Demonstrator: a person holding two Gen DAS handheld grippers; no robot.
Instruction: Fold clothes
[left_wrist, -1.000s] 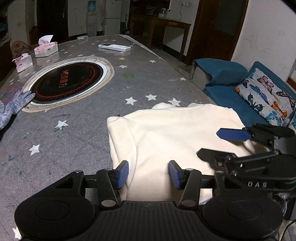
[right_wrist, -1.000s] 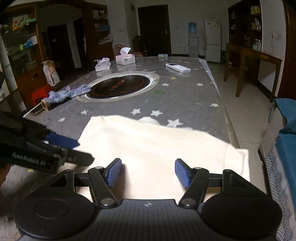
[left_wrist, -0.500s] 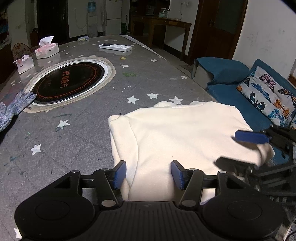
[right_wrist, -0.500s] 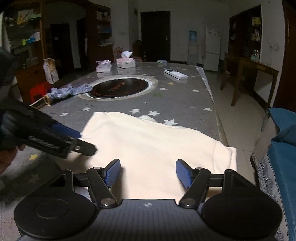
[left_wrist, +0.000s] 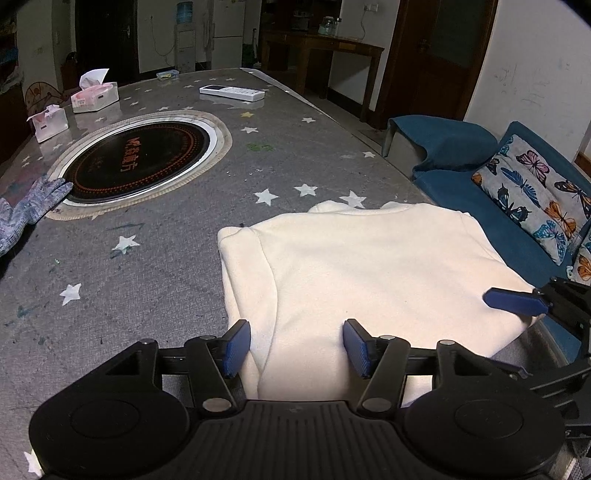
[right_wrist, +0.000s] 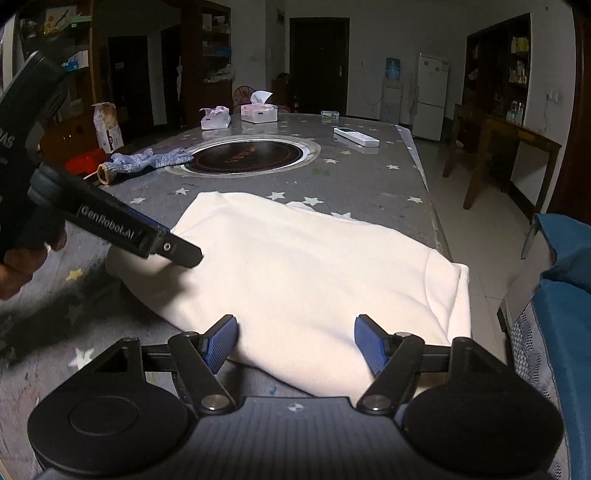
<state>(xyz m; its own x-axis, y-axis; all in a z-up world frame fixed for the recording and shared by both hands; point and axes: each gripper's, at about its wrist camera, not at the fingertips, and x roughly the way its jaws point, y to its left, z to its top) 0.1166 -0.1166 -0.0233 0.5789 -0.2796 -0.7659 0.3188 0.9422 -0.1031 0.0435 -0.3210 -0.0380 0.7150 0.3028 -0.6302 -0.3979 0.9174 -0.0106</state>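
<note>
the cream garment (left_wrist: 369, 273) is lying flat on the star-printed table (left_wrist: 147, 266), on the near side of the round black cooktop inset (left_wrist: 136, 162) and toward the table edge that faces the blue sofa (left_wrist: 461, 158). its long axis is running crosswise to both wrist views, from a rounded folded edge on the cooktop side to a squared end nearest the sofa.

the left gripper (left_wrist: 295, 343) is sitting directly behind the near hem, jaws spread wide and holding nothing; the fabric is lying just ahead of and between its blue pads (left_wrist: 236, 343). the right gripper (right_wrist: 295, 343) is likewise gaping wide and empty, facing the same hem further toward the sofa side. judged from this, each gripper is nearest its own end of the hem, so a two-handed pinch and fold away toward the cooktop inset is looking likely.

the garment is appearing soft, thick and fleece-like, with a raised seam running along one side. the table cover is appearing matte and woven. a knit glove (right_wrist: 147, 160), a white remote (left_wrist: 232, 93) and two tissue boxes (left_wrist: 94, 96) are lying beyond the cooktop inset, well apart from the garment.
</note>
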